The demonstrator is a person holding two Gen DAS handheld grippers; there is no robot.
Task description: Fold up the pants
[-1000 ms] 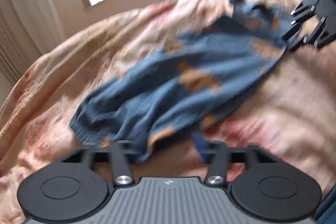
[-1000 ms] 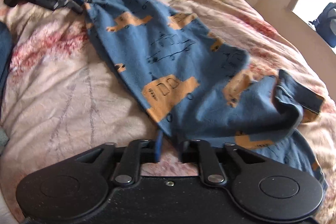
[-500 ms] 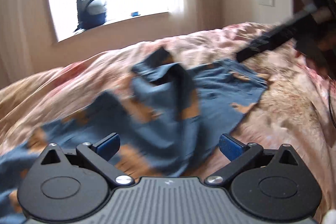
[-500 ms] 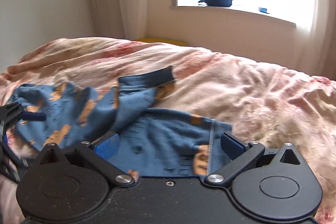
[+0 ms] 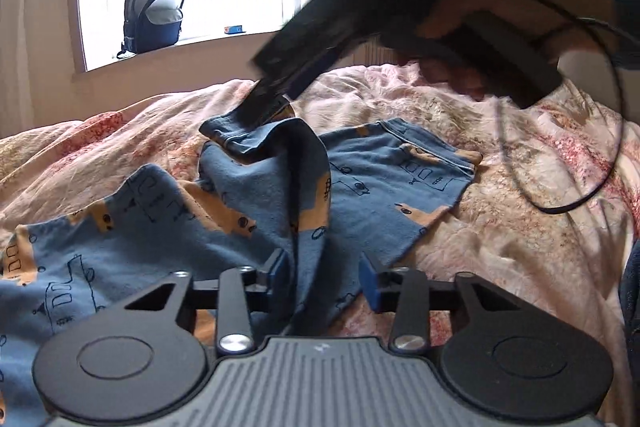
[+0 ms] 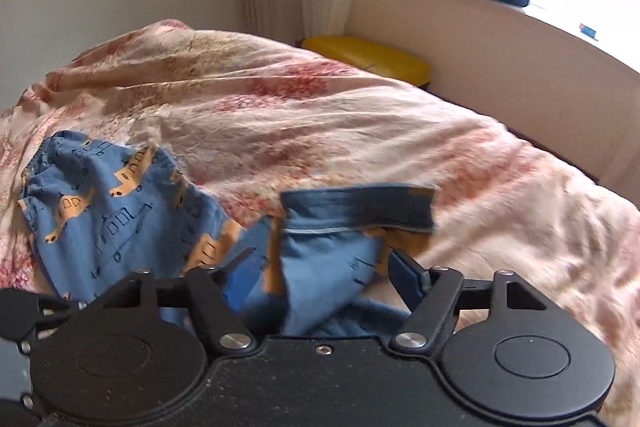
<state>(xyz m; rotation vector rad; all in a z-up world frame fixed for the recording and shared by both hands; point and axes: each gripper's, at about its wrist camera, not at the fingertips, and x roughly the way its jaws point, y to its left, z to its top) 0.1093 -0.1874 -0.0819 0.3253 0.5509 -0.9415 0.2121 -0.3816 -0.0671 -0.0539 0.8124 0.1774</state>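
Observation:
Blue pants with orange vehicle prints [image 5: 224,227] lie rumpled on the bed. My left gripper [image 5: 323,273] is open, its blue pads on either side of a raised fold of the fabric. My right gripper [image 6: 320,275] is open around the cuffed hem of one pant leg [image 6: 360,215]. In the left wrist view the right gripper [image 5: 276,95] reaches down from the upper right to that hem, which stands up off the bed. The waistband end [image 6: 60,155] lies at the left in the right wrist view.
The bed has a pink floral duvet [image 5: 520,207]. A backpack [image 5: 154,15] sits on the window sill. A yellow box [image 6: 368,59] stands beside the bed under the window. A black cable [image 5: 560,195] hangs from the right gripper over the duvet.
Both grippers opened and let go of the pants, then swung towards the window. The left jaws have since narrowed around a fabric fold; the right gripper moved onto the leg hem.

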